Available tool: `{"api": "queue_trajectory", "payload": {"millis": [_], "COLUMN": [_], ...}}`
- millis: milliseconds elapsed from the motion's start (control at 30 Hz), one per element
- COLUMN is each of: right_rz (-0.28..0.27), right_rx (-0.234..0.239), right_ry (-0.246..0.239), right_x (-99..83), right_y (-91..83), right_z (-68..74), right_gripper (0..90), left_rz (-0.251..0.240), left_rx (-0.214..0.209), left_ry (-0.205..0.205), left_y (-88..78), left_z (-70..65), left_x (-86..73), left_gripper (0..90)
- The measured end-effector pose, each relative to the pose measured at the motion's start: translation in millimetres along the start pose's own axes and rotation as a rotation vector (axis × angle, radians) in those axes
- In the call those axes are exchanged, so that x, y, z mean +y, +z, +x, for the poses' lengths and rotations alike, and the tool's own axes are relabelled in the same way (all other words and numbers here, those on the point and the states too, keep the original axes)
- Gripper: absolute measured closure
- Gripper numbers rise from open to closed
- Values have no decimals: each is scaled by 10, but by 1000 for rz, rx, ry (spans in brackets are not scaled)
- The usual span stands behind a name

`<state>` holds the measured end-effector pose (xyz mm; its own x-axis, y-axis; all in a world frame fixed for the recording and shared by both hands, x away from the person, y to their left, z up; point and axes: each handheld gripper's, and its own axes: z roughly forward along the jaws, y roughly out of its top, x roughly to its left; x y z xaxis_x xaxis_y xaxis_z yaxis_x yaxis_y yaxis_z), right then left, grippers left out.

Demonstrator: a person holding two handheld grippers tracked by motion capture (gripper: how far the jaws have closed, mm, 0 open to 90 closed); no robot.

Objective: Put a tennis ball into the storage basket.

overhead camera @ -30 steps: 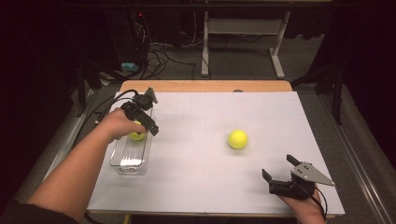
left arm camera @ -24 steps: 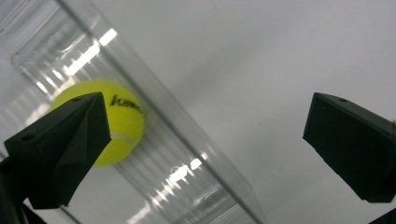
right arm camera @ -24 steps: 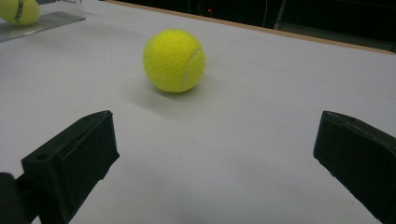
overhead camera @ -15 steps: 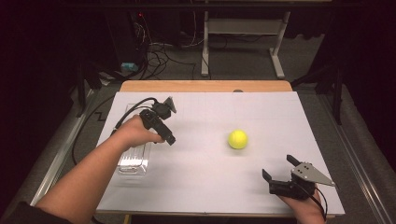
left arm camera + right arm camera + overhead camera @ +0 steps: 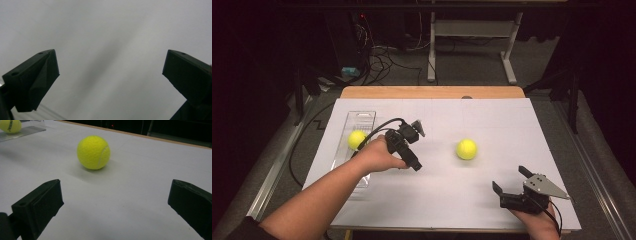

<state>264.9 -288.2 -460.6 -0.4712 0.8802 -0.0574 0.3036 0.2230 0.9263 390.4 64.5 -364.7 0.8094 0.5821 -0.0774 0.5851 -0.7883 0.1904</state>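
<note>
The white table (image 5: 437, 200) carries a clear tray (image 5: 362, 118) at its left edge, and 1 tennis ball (image 5: 356, 139) already sits in that tray — so, by my reading, half the job is done. The second tennis ball (image 5: 466, 149) lies loose on the table, well apart from the tray. The left gripper (image 5: 414, 145) hangs between tray and loose ball, jaws spread, holding nothing. The right gripper (image 5: 510, 181) rests near the front edge, jaws spread too — the loose ball in its line of sight, waiting to be fetched.

One ball (image 5: 357, 139) lies in the tray (image 5: 361, 118) at the table's (image 5: 492, 115) left; another ball (image 5: 466, 149) sits mid-table.
</note>
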Motion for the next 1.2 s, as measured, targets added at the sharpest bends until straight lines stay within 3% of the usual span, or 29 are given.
{"api": "queue_trajectory", "payload": {"millis": [233, 400, 533, 633, 867, 1200], "right_rz": [1, -2, 1, 8, 5, 111], "right_rx": [1, 0, 2, 5, 28, 55], "right_ry": [-4, -3, 7, 0, 26, 33], "right_x": [0, 9, 13, 25, 186, 468], "right_y": [5, 5, 48, 89, 207, 806], "right_z": [6, 6, 13, 18, 51, 84], "right_gripper": [0, 0, 0, 0, 0, 0], "left_rz": [-11, -14, -7, -18, -4, 11], "left_rx": [-15, -19, -21, -15, -14, 1], "left_ry": [51, 67, 78, 64, 53, 55], "left_y": [44, 62, 57, 59, 86, 87], "left_z": [-220, -289, -284, -241, -162, -204], "left_x": [60, 64, 43, 0, -96, -140], "left_gripper": [13, 13, 13, 15, 15, 17]}}
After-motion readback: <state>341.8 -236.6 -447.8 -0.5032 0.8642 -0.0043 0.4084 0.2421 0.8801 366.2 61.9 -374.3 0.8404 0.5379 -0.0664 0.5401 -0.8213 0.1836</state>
